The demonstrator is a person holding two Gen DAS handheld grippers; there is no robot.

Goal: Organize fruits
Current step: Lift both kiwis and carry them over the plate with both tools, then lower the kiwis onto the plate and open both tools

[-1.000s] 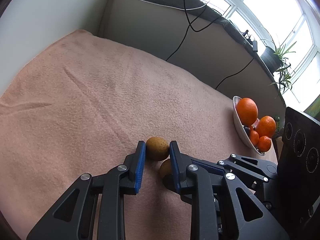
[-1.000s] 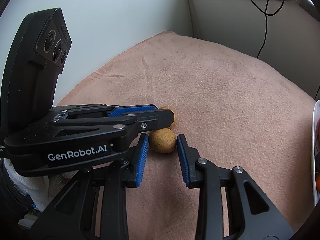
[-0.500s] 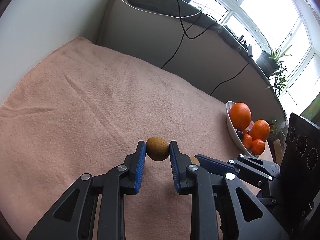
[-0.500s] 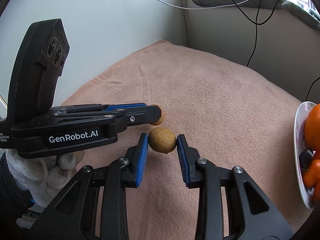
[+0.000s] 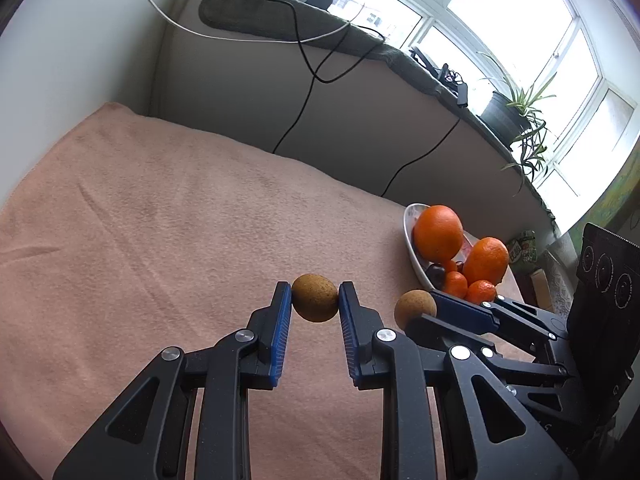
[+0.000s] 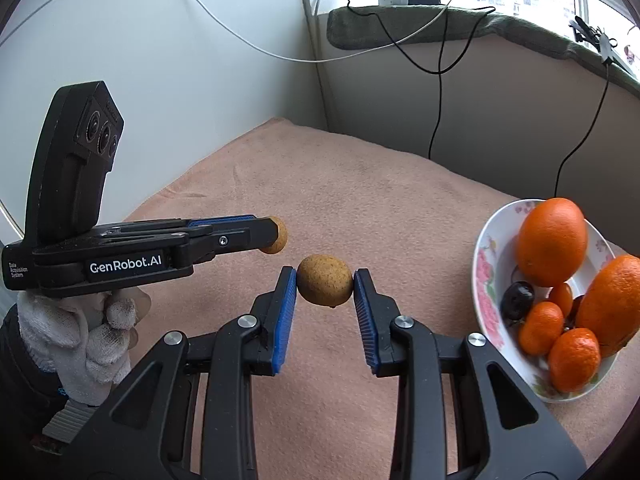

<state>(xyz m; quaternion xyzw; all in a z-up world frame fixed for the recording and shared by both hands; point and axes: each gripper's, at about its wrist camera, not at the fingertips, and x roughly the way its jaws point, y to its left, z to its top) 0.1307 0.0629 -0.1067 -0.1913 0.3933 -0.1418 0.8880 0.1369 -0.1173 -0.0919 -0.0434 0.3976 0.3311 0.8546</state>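
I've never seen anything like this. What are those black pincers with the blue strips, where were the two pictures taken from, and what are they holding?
They are hand-held grippers, not a robot arm: a person squeezes one in each hand, and a gloved hand shows under one. Each carries a camera looking along its fingers, so each picture is one gripper's own view. The left gripper pinches a brown fruit between its blue pads; the right gripper pinches another brown fruit. Both are lifted above a peach blanket. To the right stands a flowered bowl with oranges and smaller fruit.
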